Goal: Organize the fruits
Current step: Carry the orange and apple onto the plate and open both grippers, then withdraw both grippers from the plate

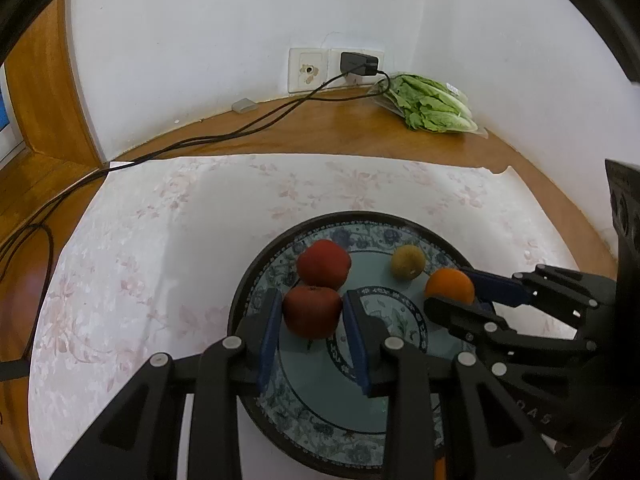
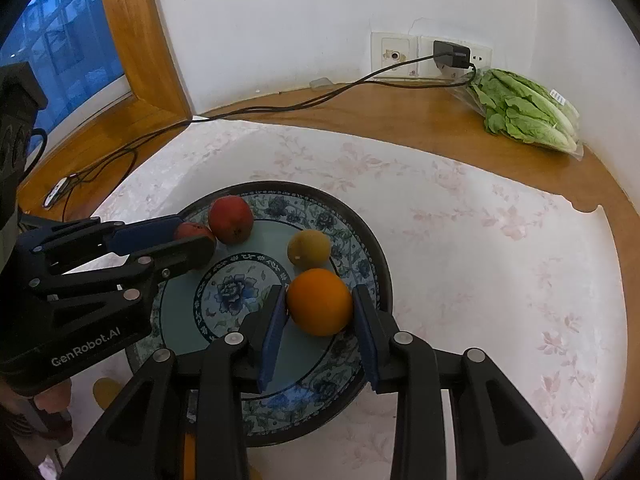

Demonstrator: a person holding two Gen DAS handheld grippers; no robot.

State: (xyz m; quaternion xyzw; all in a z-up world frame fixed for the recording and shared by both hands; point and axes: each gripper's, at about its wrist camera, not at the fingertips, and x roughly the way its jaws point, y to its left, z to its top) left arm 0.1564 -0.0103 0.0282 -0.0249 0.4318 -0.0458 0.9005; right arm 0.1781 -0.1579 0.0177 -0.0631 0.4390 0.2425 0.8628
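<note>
A round plate (image 1: 256, 276) (image 2: 372, 248) with a blue flower pattern lies on the white cloth. My left gripper (image 1: 311, 314) (image 2: 196, 240) is shut on a dark red apple (image 1: 312, 312) (image 2: 194, 232) over the plate's left part. A second red apple (image 1: 323, 264) (image 2: 231, 219) lies just behind it. My right gripper (image 2: 320, 304) (image 1: 452, 290) is shut on an orange (image 2: 320, 300) (image 1: 450, 286) over the plate's near right part. A yellow-green fruit (image 1: 408, 261) (image 2: 309, 249) lies on the plate behind the orange.
A bag of lettuce (image 1: 432, 106) (image 2: 524, 110) lies at the back right by the wall. A black charger cable (image 1: 208, 140) (image 2: 256, 110) runs from the wall socket across the wooden table to the left. A window frame (image 2: 136, 40) stands at the left.
</note>
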